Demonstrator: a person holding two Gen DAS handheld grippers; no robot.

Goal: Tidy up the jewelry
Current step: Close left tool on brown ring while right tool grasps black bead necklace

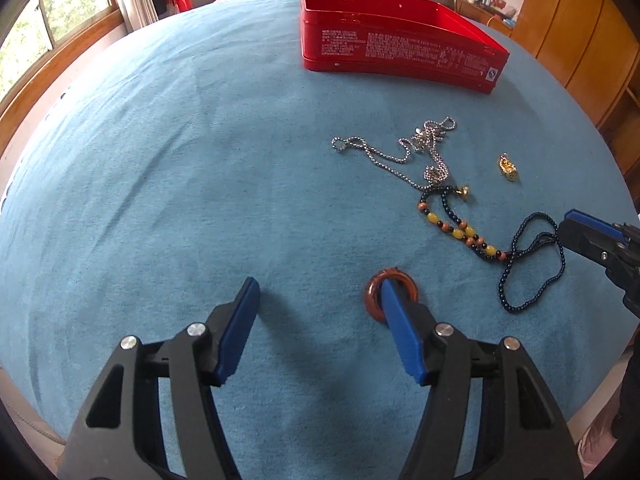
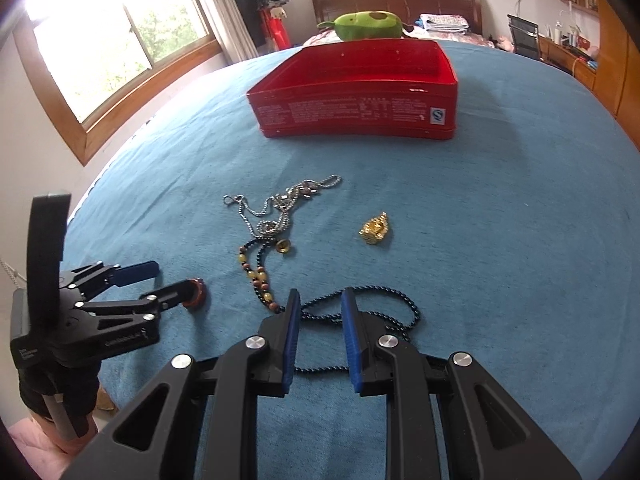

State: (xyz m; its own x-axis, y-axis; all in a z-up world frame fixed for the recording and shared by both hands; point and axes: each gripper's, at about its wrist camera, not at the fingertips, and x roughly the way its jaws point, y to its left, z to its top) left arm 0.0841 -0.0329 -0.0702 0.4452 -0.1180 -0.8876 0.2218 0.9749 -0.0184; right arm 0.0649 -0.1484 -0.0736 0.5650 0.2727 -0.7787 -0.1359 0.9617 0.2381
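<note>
Blue-covered bed (image 1: 160, 160): left tongs (image 1: 316, 292) stood open, one finger poked through a brown ring (image 1: 390, 294), nothing gripped. Right tongs (image 2: 320, 304) stood narrowly parted over a dark bead necklace (image 2: 384, 300), pads clear of it. Silver chain (image 2: 280, 208) and gold charm (image 2: 375, 229) lay nearer the far red tin (image 2: 352, 108).

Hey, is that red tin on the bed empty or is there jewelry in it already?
Cannot tell fully: the red tin is open-topped, only its inner walls show, and its floor is hidden.
</note>
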